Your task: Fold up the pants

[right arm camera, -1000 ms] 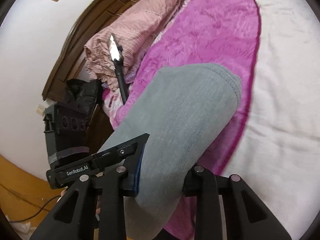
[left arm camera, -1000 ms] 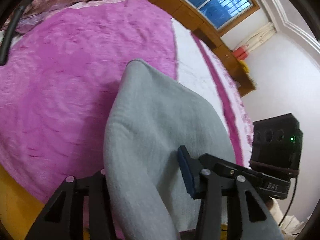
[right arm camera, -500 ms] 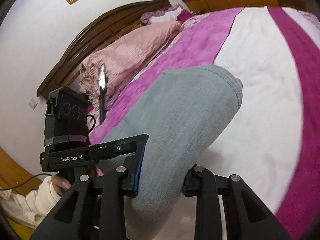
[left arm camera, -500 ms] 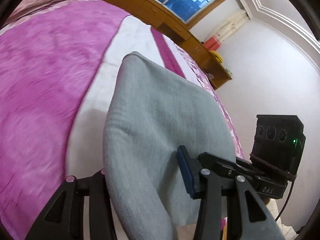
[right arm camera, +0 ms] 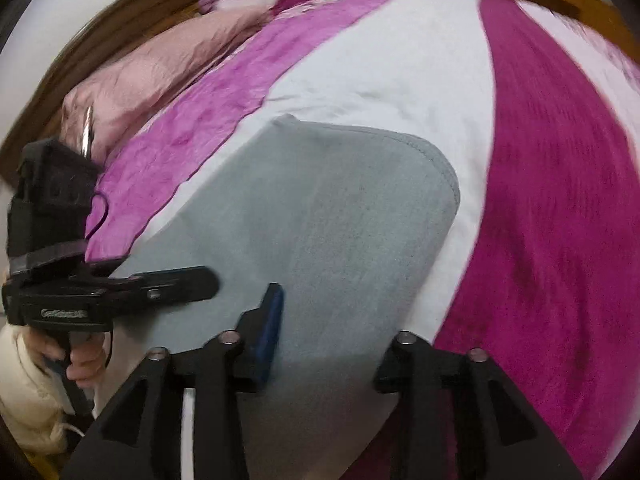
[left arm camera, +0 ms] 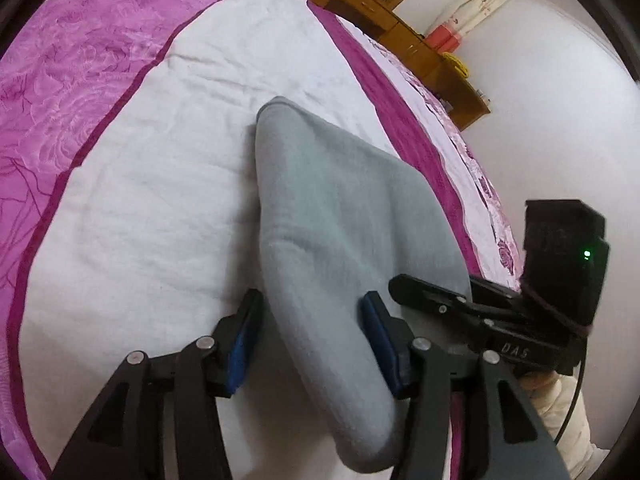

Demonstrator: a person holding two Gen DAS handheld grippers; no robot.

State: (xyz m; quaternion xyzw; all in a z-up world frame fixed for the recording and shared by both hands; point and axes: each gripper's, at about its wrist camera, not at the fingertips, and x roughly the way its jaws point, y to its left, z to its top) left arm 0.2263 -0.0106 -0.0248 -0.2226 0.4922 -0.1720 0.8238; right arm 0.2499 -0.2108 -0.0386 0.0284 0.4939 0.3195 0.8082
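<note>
- Here the pants (left arm camera: 340,216) lie as a folded grey-blue bundle on the white middle panel of the bed (left arm camera: 140,200), with magenta stripes of the cover on either side; the near end of the bundle runs up between both pairs of tongs.
- The left tongs (left arm camera: 308,344) have just been opening: the left blue pad stands clear of the cloth with white sheet showing in the gap, while the right pad sits at the cloth's edge — no pinch, as far as the left wrist view shows.
- The right tongs (right arm camera: 336,344) have likewise just been opening. One blue pad lies against the denim; the other finger is at the bundle's far edge, and the cloth looks slack between them, so I read them as let go, though the view is blurred.
- Handling, as a judgement: this is soft, limp denim of moderate weight — it drapes, holds a crease only loosely, and is neither slippery nor fragile. Several layers stacked make a thick edge that springs open when released.
- Where to take hold: the stitched hem (right arm camera: 436,156) or the rounded folded edge, pinching through all layers at two well-apart corners, so the bundle lifts flat and does not unfold.
</note>
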